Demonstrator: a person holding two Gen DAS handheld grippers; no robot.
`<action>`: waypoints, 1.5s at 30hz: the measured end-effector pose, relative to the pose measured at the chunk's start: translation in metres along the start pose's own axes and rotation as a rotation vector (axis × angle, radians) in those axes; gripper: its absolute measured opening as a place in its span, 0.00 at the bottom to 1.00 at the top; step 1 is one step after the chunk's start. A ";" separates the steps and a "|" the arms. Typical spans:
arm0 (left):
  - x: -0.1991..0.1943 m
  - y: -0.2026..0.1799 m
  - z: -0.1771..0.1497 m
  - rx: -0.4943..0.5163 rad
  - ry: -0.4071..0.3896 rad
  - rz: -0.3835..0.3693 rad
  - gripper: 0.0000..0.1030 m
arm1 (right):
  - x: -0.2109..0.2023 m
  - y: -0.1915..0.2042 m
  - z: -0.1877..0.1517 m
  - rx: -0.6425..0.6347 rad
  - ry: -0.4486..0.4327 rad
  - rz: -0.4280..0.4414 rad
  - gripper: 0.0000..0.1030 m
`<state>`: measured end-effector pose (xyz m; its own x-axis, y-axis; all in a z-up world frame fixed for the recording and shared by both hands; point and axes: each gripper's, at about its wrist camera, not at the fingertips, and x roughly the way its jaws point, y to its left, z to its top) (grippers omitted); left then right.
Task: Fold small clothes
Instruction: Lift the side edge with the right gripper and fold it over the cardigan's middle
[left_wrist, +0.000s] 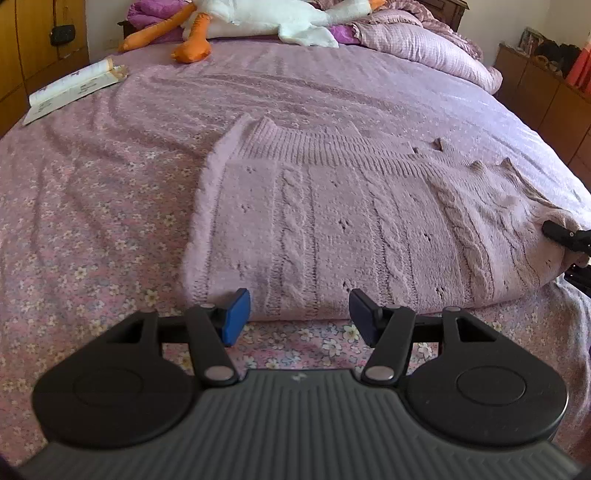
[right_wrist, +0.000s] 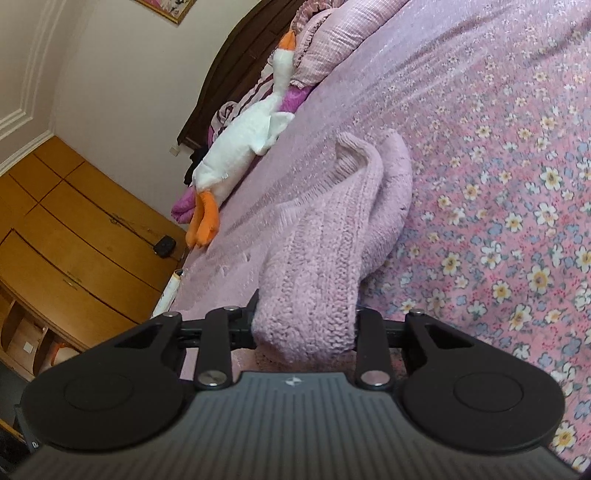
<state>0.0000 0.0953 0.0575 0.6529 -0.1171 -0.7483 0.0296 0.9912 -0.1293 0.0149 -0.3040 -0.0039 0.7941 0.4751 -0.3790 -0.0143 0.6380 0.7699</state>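
One pink knitted sweater lies on your floral bed, beside one plush goose. Your left hand-held gripper hangs open at its hem; your right hand-held gripper clamps a bunched fold.

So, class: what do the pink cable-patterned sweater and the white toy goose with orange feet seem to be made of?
Pink cable-patterned sweater: knitted yarn, probably wool or acrylic; matte, fuzzy, with visible cables and ribbing. White toy goose with orange feet: soft plush fabric, likely stuffed; it looks limp and seamed.
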 end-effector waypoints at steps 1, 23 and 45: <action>-0.001 0.001 0.000 0.000 -0.003 0.002 0.67 | -0.001 0.002 0.001 0.001 -0.003 0.001 0.32; -0.029 0.030 0.023 0.034 -0.089 0.075 0.79 | 0.009 0.097 0.025 -0.195 -0.009 0.039 0.25; -0.056 0.106 0.011 -0.112 -0.161 0.103 0.79 | 0.158 0.271 -0.088 -0.679 0.382 0.100 0.21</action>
<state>-0.0250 0.2077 0.0923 0.7608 0.0046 -0.6490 -0.1220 0.9832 -0.1360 0.0833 -0.0023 0.0997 0.5073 0.6471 -0.5692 -0.5409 0.7532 0.3742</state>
